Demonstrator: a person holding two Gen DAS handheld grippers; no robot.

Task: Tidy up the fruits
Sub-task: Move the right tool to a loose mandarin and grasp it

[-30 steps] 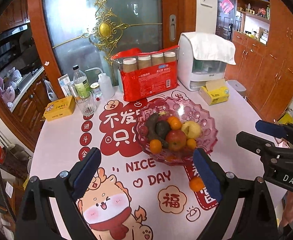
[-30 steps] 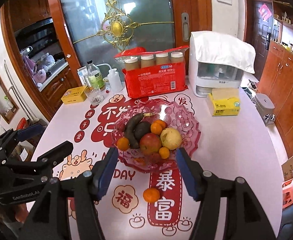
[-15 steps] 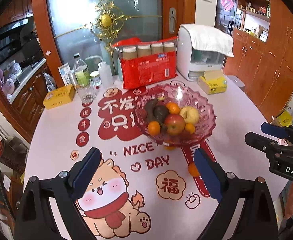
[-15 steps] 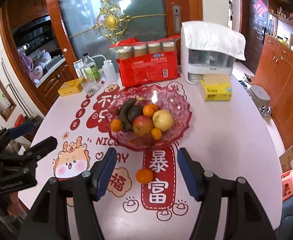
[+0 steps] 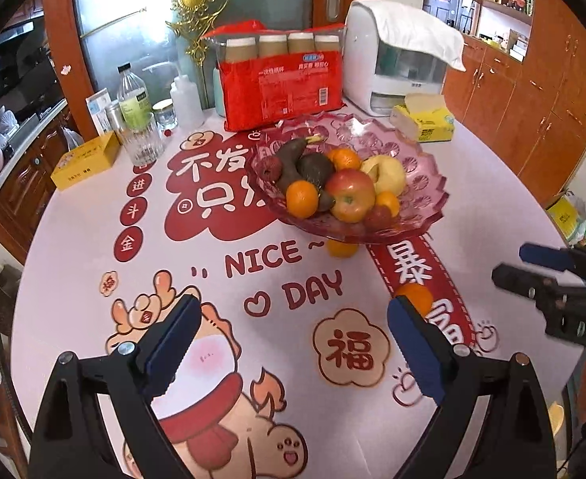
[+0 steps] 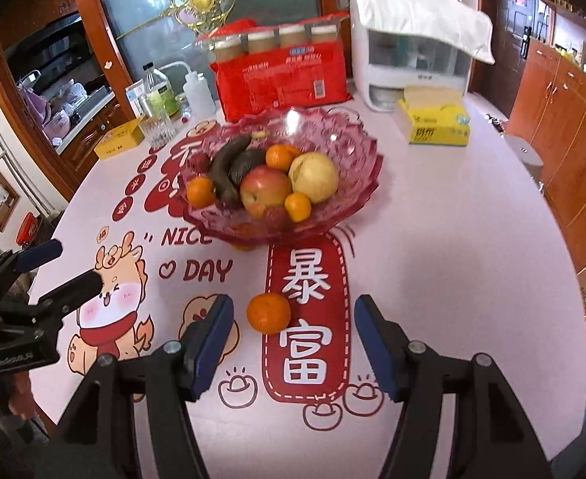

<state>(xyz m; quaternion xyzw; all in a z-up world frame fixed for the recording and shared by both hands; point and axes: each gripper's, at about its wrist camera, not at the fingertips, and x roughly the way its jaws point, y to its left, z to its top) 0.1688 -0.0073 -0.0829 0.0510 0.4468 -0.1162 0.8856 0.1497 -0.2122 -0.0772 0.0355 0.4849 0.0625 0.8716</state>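
Both views are looking bright and evenly lit; daylight is coming through the frosted glass door (image 5: 141, 40) at the back, which is blowing out a bit; the pink bowl (image 6: 356, 147) is catching small glints; shadows are staying soft; the fisheye is bending the edges hard, corners going black; everything's looking slightly soft.

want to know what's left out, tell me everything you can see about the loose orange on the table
The orange is small, round and bright, with a dimpled, slightly glossy peel, like a mandarin. It sits alone on the tablecloth at the left edge of the red banner print, in front of the pink bowl and apart from it. It lies ahead of the right gripper, between the lines of its open fingers; nothing touches it but the cloth.
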